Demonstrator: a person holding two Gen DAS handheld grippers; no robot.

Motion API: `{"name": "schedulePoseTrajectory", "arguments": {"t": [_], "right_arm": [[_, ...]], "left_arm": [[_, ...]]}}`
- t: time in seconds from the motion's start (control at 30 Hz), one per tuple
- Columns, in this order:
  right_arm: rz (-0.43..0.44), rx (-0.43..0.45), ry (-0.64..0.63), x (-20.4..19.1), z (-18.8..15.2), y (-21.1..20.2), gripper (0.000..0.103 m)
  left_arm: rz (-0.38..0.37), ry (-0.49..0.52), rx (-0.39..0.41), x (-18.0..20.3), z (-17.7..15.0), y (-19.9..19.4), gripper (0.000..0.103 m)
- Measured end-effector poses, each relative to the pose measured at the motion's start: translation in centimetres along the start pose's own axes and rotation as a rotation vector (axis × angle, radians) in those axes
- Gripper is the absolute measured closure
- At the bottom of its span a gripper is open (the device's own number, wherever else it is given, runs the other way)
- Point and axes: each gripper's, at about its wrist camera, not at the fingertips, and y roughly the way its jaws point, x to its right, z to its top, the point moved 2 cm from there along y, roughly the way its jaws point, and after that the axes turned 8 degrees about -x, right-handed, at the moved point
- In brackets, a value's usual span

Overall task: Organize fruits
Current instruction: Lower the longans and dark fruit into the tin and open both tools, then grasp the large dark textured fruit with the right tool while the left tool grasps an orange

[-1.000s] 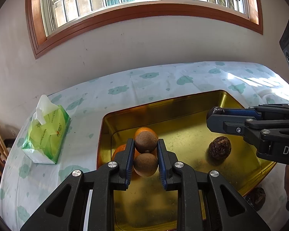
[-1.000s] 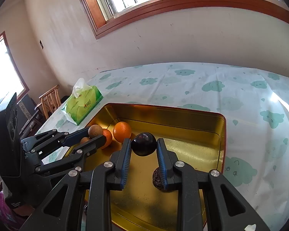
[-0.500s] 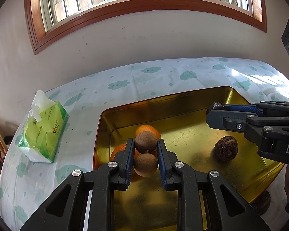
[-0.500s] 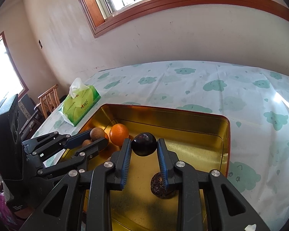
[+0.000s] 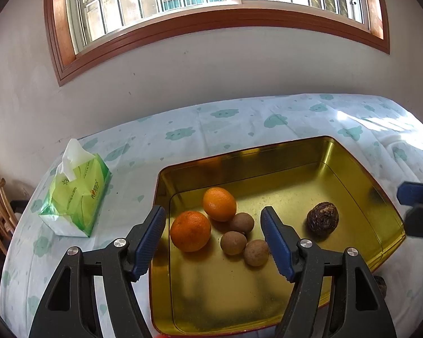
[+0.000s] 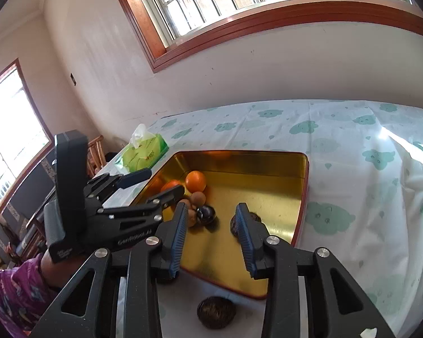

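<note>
Both your grippers gape empty over the gold tray (image 5: 352, 169); next, reach for the wrinkled fruit (image 6: 216, 312) at bottom centre, outside the tray.

Both grippers have opened and drawn back, leaving the kiwi (image 5: 256, 252) and dark plum (image 6: 206, 214) in the tray (image 5: 268, 155).

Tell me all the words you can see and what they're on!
"GenRobot.AI": white letters on the left gripper, a bit blurry.
Tissue pack: an orange logo and small print, too blurred to read.
Small white print low on the left gripper's black handle: too small to read.
Tray and fruit: no words.
</note>
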Motion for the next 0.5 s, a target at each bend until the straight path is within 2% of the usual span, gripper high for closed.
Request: {"name": "schedulePoseTrajectory", "arguments": {"t": [0.03,0.1,0.27,0.33,0.5], "right_arm": [[-0.007,-0.010,-0.003,-0.2,-0.9,-0.4,0.055],[-0.017,-0.038,-0.001,-0.3,-2.8,-0.9,0.051],[-0.049,-0.097,0.063,0.6,-5.7,-0.1,0.050],[-0.088,-0.116,0.064,0.6,-6.1,0.6,0.050],[-0.100,-0.150,0.054,0.2,-6.4,2.4,0.050]], "left_arm": [[0.003,-0.002,0.004,0.0,-0.2,-0.4,0.029],[0.002,-0.006,0.011,-0.1,-0.5,-1.2,0.027],[0.007,-0.040,0.018,-0.9,-1.8,-3.6,0.023],[0.002,-0.078,0.014,-2.1,-2.8,-4.6,0.023],[0.009,-0.136,0.017,-5.6,-6.9,-7.3,0.023]]}}
